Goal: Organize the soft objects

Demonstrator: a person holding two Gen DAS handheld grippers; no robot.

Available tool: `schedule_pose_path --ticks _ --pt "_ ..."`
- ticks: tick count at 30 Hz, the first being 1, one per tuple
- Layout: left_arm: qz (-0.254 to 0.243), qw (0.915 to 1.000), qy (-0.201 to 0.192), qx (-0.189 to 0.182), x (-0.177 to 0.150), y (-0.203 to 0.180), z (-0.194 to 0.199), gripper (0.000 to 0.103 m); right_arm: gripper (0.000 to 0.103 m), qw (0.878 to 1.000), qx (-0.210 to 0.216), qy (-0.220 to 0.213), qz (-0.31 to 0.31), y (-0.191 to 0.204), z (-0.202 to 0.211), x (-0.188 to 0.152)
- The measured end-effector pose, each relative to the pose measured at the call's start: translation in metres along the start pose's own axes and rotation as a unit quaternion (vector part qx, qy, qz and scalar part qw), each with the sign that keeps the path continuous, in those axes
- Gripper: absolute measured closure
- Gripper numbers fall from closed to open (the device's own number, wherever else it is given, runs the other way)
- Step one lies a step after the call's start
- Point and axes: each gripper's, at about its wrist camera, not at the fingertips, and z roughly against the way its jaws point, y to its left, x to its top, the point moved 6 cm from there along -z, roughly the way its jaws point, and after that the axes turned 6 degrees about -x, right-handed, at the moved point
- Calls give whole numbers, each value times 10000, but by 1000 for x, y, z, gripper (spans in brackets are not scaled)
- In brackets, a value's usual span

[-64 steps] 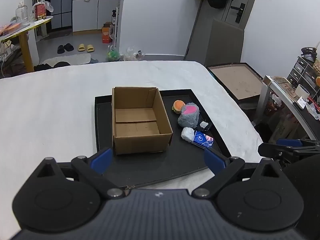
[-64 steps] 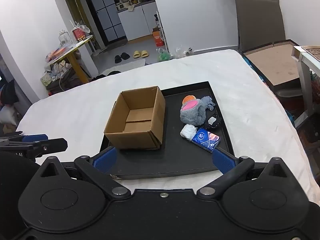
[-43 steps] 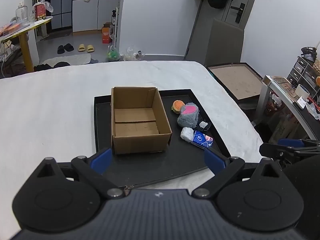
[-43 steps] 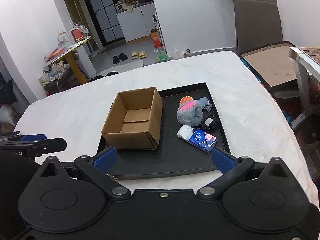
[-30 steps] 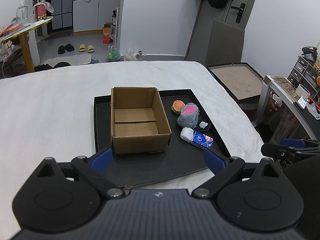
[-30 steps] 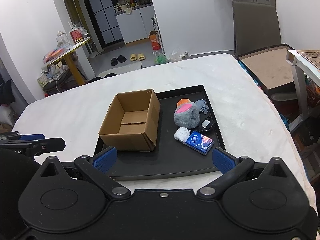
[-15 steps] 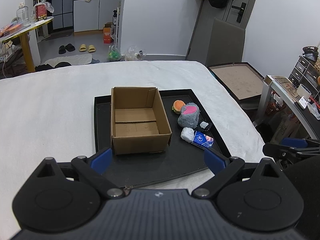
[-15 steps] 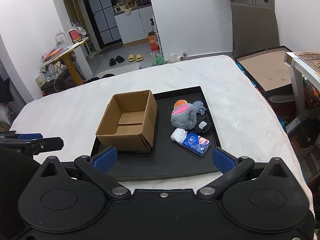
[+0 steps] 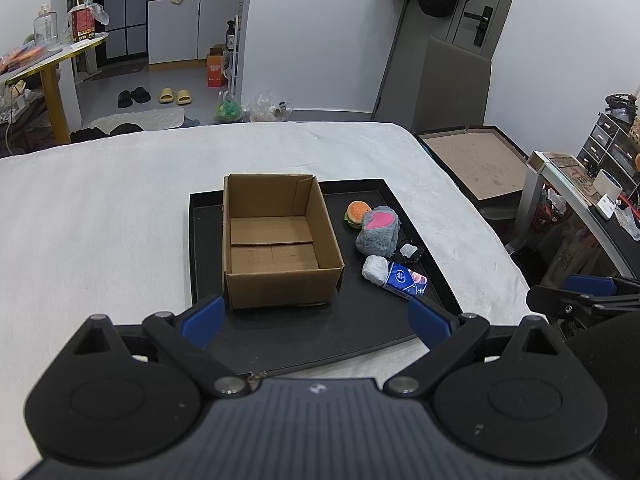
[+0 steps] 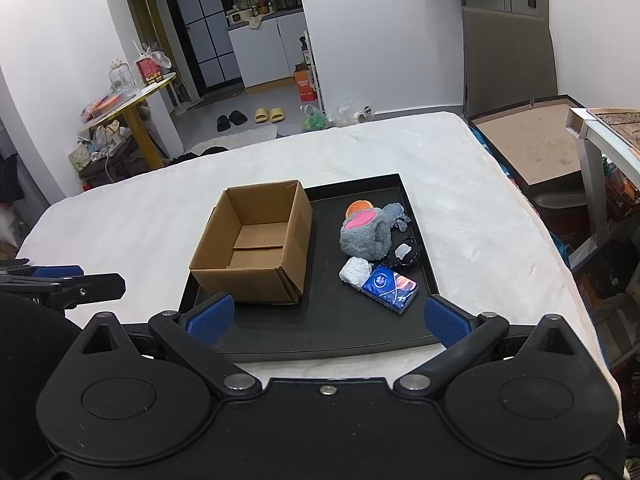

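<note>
An open, empty cardboard box (image 9: 276, 240) (image 10: 256, 240) stands on a black tray (image 9: 304, 340) (image 10: 332, 328). Right of it on the tray lie a grey plush with a pink patch (image 9: 378, 230) (image 10: 366, 236), a small burger toy (image 9: 356, 212) (image 10: 358, 207), a white wad (image 9: 375, 269) (image 10: 355, 271), a blue tissue pack (image 9: 406, 282) (image 10: 390, 287) and a small black-and-white item (image 9: 410, 251) (image 10: 404, 254). My left gripper (image 9: 316, 318) and right gripper (image 10: 326, 318) are open and empty, held back at the tray's near edge.
The tray lies on a white cloth-covered table (image 9: 100, 208) (image 10: 480, 208). The right gripper's side shows at the right in the left wrist view (image 9: 580, 300); the left gripper's side shows at the left in the right wrist view (image 10: 60, 280). A desk (image 9: 580, 192) stands right of the table.
The right gripper has drifted back and to the right, so the tray and box sit further left in its view. The left gripper has barely moved. Both stay open.
</note>
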Motion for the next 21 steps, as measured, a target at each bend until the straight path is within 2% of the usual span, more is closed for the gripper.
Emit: schedule_pose_path --ticks 21 --pt "13 10000 -20 0 -2 0 1 5 0 10000 -12 -3 15 2 1 0"
